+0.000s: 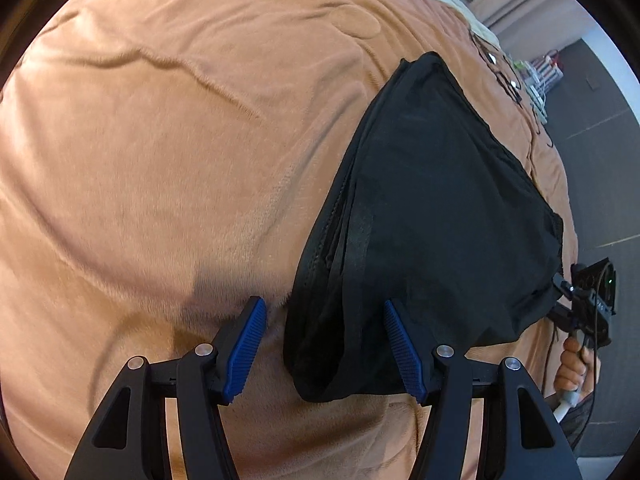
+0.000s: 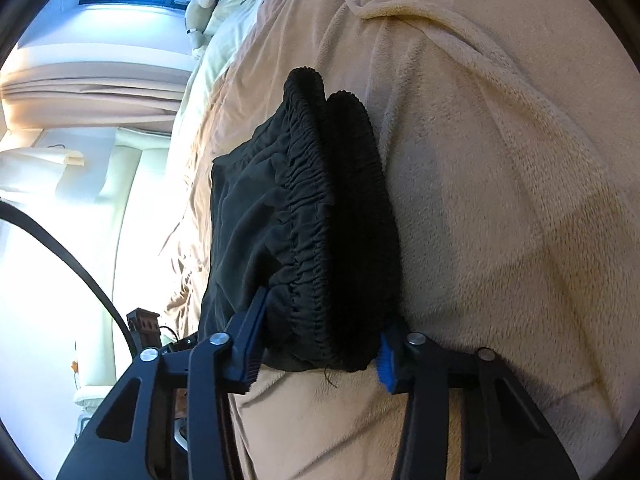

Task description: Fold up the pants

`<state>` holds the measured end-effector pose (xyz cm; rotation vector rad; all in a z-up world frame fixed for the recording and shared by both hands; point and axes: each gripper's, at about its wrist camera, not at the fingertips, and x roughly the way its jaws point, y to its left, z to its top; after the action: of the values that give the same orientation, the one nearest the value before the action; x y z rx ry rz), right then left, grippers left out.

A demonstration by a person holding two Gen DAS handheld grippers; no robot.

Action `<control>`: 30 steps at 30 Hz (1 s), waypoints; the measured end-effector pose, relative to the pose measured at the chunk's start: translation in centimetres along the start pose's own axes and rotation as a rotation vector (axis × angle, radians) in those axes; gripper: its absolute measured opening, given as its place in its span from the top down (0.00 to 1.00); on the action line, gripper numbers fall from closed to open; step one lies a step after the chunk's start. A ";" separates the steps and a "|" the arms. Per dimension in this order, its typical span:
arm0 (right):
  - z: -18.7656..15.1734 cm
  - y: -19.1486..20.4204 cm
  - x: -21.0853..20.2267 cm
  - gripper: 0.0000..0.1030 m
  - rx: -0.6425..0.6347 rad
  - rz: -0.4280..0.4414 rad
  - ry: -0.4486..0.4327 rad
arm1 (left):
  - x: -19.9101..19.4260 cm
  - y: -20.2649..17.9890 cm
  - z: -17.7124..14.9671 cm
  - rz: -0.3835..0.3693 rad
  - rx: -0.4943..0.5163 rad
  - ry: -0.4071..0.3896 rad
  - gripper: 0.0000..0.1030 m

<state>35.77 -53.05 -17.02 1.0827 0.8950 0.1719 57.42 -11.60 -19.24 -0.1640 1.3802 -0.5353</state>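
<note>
The black pants [image 1: 432,216] lie folded in a compact stack on a tan fleece blanket [image 1: 168,152]. My left gripper [image 1: 324,348] is open, its blue pads straddling the near corner of the stack's folded edge. In the right wrist view the pants [image 2: 304,216] show their gathered elastic waistband and ribbed cuffs at the near end. My right gripper [image 2: 320,344] is open wide, one finger on each side of that end, not pinching it. The right gripper also shows in the left wrist view [image 1: 588,304], at the stack's far right end, held by a hand.
The blanket [image 2: 500,200] covers a bed. Pale bedding and a stuffed toy [image 2: 200,12] lie at the bed's far end. A window and white curtain are beyond the bed's left edge. Grey floor [image 1: 600,152] lies past the right edge, with small items on it.
</note>
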 end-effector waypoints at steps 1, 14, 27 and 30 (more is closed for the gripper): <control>0.0 -0.1 0.0 0.69 -0.005 -0.005 -0.002 | 0.0 0.2 -0.1 -0.010 -0.014 0.001 0.39; -0.6 -0.3 -0.5 0.74 0.000 0.007 -0.009 | 0.7 0.3 0.1 -0.102 -0.009 -0.031 0.39; -0.6 1.0 -1.1 0.75 -0.026 0.004 -0.029 | -1.2 -0.7 0.1 -0.121 0.018 -0.050 0.94; -0.8 1.7 -1.5 0.76 -0.036 0.022 -0.042 | -2.3 -1.0 -0.2 -0.130 0.011 -0.058 0.94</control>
<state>34.71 -52.41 -14.94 1.0593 0.8400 0.1819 56.78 -11.43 -16.79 -0.2594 1.3161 -0.6416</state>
